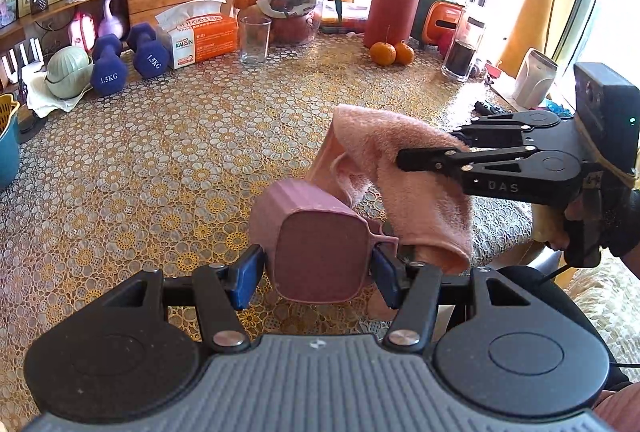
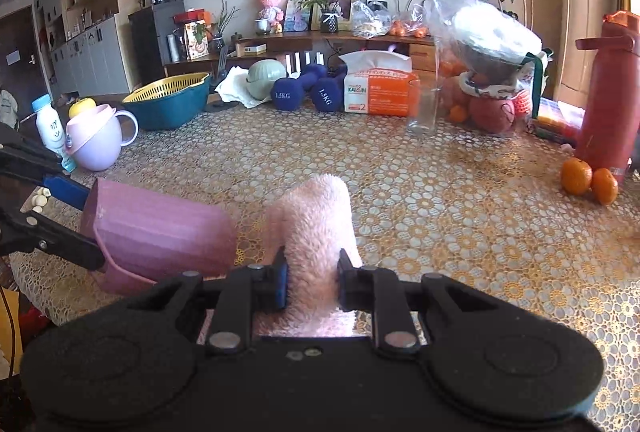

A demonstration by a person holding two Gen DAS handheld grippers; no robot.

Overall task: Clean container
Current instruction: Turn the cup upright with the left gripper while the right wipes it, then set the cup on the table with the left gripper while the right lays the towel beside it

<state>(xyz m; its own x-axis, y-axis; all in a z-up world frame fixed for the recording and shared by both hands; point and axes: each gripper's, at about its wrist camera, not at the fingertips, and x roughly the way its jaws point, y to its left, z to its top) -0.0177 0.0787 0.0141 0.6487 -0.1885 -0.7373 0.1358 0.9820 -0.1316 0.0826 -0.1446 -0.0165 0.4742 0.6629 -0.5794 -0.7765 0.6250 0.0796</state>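
Left wrist view: left tool (image 1: 316, 268) clamps the ribbed pink plastic container (image 1: 308, 232) at lower centre, lifted off the table (image 1: 160, 159).
Right tool (image 2: 312, 280) pinches a fluffy pink cloth (image 2: 316, 224) just beside it — steady the container, then press the cloth against its wall and wipe.

Open patterned tablecloth (image 2: 400, 191) ahead; drinking glass (image 2: 424, 107), dumbbells (image 2: 308, 89) and oranges (image 2: 588, 179) along far edges.
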